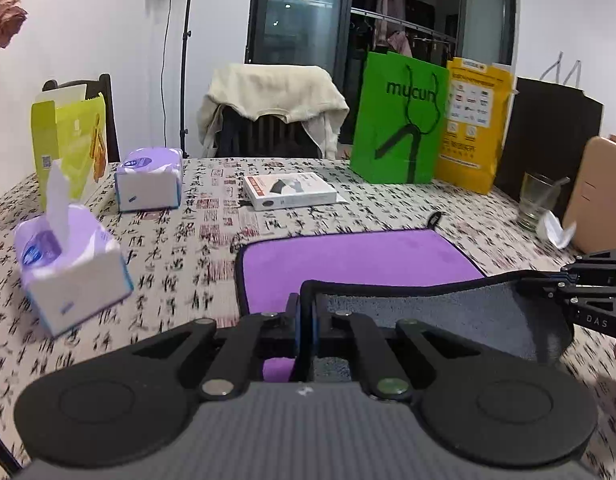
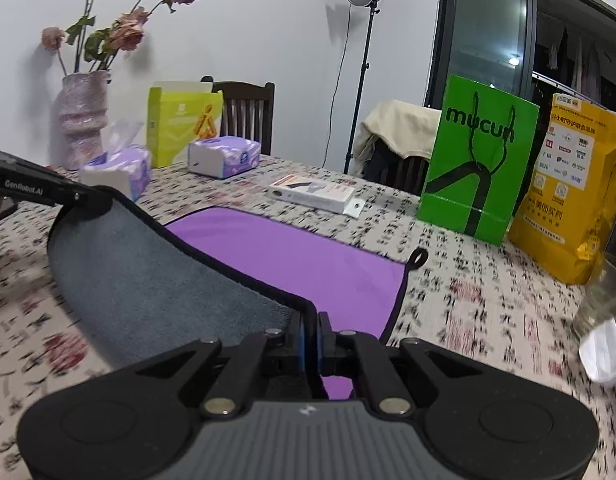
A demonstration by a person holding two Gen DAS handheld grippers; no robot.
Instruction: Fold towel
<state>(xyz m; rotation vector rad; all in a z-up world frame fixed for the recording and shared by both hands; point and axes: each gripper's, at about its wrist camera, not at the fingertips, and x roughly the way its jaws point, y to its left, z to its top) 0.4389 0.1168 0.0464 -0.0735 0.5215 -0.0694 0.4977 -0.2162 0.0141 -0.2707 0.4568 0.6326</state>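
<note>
Grippers on lifted towel corners

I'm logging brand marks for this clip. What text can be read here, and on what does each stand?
"mucun": on the green bag.
"GenRobot.AI": on the left gripper, as the right wrist view shows it.
"DAS": on the right gripper, as the left wrist view shows it.
Yellow bag: print too small to read.
Tissue boxes, white box, tablecloth characters: blurred, unreadable.

My left tongs: clamped on towel edge, raised. My right tongs: clamped likewise, level alongside.
</note>
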